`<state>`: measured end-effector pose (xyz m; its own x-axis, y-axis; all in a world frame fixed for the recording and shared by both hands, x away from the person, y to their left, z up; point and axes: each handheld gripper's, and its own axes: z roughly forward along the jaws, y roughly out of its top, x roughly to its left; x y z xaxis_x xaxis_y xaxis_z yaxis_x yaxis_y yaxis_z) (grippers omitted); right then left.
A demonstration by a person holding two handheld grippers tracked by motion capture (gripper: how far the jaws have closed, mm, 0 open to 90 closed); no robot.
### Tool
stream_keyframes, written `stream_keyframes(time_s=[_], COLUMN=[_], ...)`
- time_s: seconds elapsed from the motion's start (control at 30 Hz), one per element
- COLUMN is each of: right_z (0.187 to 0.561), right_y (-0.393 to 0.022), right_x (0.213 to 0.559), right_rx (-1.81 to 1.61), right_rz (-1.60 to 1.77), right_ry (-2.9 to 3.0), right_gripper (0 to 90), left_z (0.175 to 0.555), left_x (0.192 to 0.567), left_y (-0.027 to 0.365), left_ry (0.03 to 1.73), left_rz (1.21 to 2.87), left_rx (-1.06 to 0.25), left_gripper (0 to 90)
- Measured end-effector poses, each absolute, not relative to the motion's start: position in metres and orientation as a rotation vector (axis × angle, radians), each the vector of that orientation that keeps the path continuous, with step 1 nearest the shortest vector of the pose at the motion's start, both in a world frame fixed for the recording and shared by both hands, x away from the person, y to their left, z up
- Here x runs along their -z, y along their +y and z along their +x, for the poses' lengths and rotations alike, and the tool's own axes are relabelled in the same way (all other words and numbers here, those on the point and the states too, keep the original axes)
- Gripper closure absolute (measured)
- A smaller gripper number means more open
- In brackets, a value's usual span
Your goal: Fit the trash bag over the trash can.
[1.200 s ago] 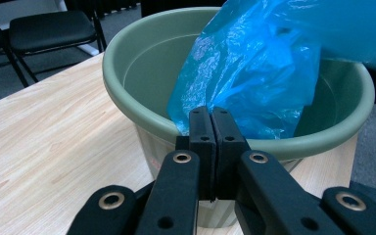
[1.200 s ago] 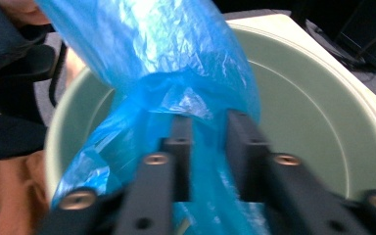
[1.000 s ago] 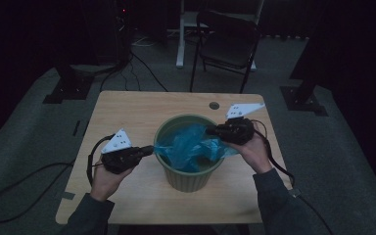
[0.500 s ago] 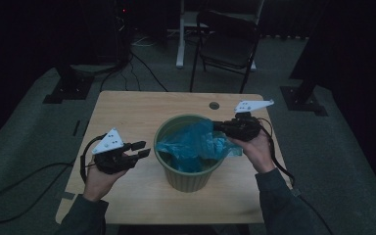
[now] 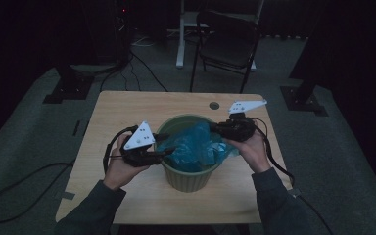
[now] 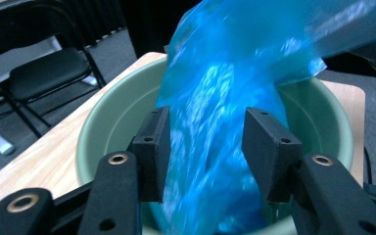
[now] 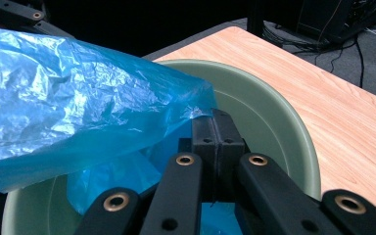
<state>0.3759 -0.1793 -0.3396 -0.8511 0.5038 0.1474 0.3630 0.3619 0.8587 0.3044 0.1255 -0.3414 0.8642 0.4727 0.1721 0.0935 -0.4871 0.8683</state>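
Note:
A green round bin (image 5: pixel 188 178) stands mid-table with a crumpled blue plastic bag (image 5: pixel 193 147) in it. My left gripper (image 5: pixel 169 152) is at the bin's left rim. Its jaws have just been opening; in the left gripper view they (image 6: pixel 205 147) stand apart with the blue bag (image 6: pixel 225 73) hanging between them, the pads not pressing it. My right gripper (image 5: pixel 214 128) is at the right rim. In the right gripper view its jaws (image 7: pixel 215 127) are closed together, pinching the bag's edge (image 7: pixel 78 107) above the bin (image 7: pixel 274 127).
The wooden table (image 5: pixel 127 112) has a small round hole (image 5: pixel 214 105) near its far edge. A black folding chair (image 5: pixel 227 46) stands behind the table. Cables (image 5: pixel 10 196) and dark stand bases (image 5: pixel 68 90) lie on the floor around it.
The left gripper left the bin's left rim, swung out to the left with its jaws opening, then came back to the rim around the bag. The right gripper has stayed put.

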Motion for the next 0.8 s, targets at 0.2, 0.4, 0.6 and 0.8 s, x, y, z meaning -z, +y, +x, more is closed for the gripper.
stream_keyframes(time_s=[0.2, 0.4, 0.6, 0.8], right_z=[0.376, 0.378, 0.382, 0.392], right_y=[-0.179, -0.181, -0.185, -0.193], right_x=[0.339, 0.339, 0.338, 0.339], right_rx=[-1.515, -1.482, -1.456, -1.428], right_rz=[0.792, 0.799, 0.825, 0.901], right_ry=[2.478, 2.49, 2.484, 2.474], right_gripper=[90.0, 90.0, 90.0, 90.0], left_z=[0.325, 0.34, 0.353, 0.367], left_x=[0.351, 0.351, 0.349, 0.353], left_y=[0.108, 0.116, 0.131, 0.142], left_ry=[0.453, 0.522, 0.616, 0.699], left_rz=[2.158, 2.088, 2.018, 1.99], left_rx=[-0.492, -0.42, -0.375, -0.371], left_gripper=[53.8, 82.7, 89.9, 90.0])
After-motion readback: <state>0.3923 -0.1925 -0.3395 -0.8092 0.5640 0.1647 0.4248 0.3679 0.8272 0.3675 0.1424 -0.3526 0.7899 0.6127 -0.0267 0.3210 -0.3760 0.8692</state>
